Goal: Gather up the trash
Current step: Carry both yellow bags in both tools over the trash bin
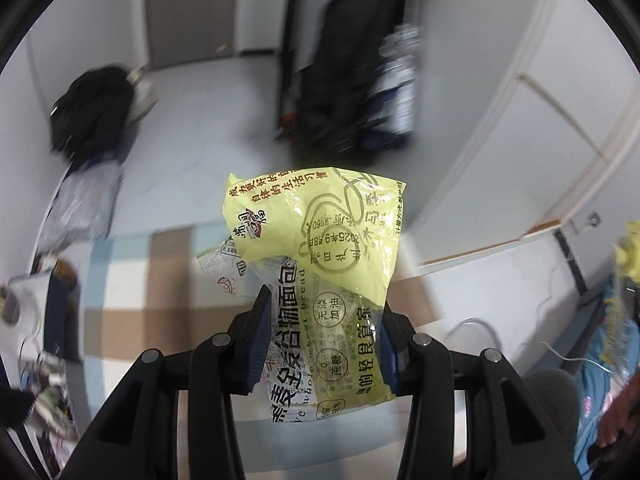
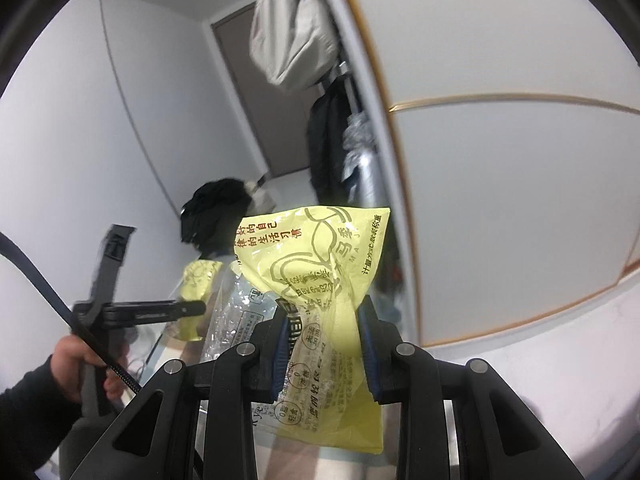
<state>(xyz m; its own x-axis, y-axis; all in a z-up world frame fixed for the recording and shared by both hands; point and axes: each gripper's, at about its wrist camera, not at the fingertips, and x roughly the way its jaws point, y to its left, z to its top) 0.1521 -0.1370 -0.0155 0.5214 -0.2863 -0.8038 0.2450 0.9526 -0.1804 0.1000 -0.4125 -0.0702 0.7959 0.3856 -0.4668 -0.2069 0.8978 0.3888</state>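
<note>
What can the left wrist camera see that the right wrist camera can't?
Only the left wrist view shows the checked floor mat under the left gripper.

Only the right wrist view shows the pale jacket hanging up high and the person's hand on the other gripper's handle.

Both show a gripper shut on a yellow bread wrapper, the right gripper on its own wrapper, and dark clothes by the wall.

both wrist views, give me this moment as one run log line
left gripper: shut on yellow bread wrapper | right gripper: shut on second yellow wrapper | both wrappers held in the air | bin: not in view
</note>
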